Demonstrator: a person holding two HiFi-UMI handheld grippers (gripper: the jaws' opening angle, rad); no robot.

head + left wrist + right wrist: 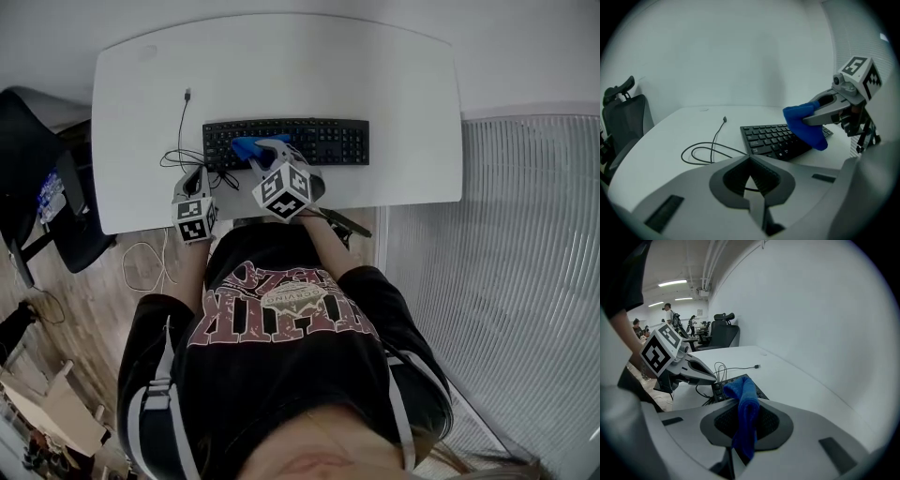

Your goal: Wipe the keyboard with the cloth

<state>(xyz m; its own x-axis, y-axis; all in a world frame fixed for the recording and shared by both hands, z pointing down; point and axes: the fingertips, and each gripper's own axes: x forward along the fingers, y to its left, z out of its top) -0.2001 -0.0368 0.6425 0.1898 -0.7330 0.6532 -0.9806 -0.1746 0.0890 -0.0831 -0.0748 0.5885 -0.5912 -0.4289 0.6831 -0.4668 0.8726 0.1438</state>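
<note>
Blue fabric cloth (246,147) pinched in right hand-held gripper (265,150), over left end of black plastic keyboard (319,141), upper centre, on white tabletop (281,75). Left hand-held gripper (194,176) pressed together, empty, lower left of keyboard.

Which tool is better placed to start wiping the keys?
Right. The right tool is shut on the blue cloth over the keyboard's left part; the left tool is shut on nothing, back by the cable.

White table (281,66) bearing a keyboard and a loose cable.
The black keyboard (319,141) lies flat just ahead and to the right of the left gripper (199,173); a thin black cable (181,127) coils directly in front of that gripper, its plug end farther ahead.
</note>
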